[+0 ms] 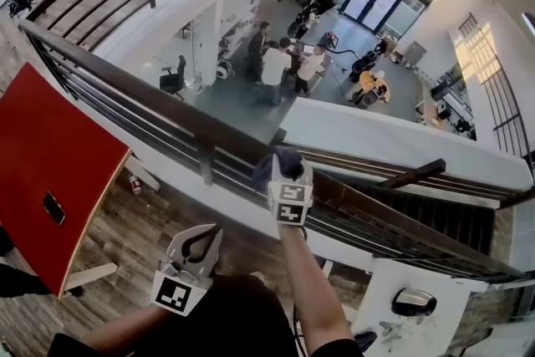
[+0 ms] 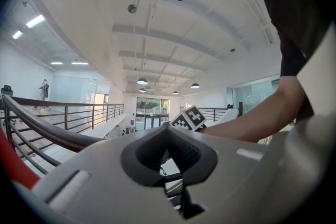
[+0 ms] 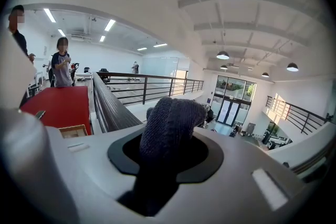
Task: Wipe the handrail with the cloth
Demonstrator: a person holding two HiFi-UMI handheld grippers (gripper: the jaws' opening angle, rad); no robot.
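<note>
The dark brown handrail [image 1: 150, 92] runs diagonally from upper left to lower right over an open atrium. My right gripper [image 1: 287, 169] is at the rail, shut on a dark grey knitted cloth [image 1: 280, 161] that rests against the rail's top. In the right gripper view the cloth [image 3: 170, 123] bulges out between the jaws, and the handrail [image 3: 107, 105] stretches away to its left. My left gripper [image 1: 205, 240] hangs back near the person's body, below and short of the rail, jaws together with nothing in them. In the left gripper view this gripper [image 2: 170, 157] points upward, with the handrail [image 2: 42, 126] curving at the left.
A red table [image 1: 50, 155] with a dark phone [image 1: 53, 207] stands left on the wooden floor. A white table [image 1: 393, 322] sits lower right. Horizontal bars run beneath the rail. People stand far below in the atrium, and a person [image 3: 62, 63] stands by the red table.
</note>
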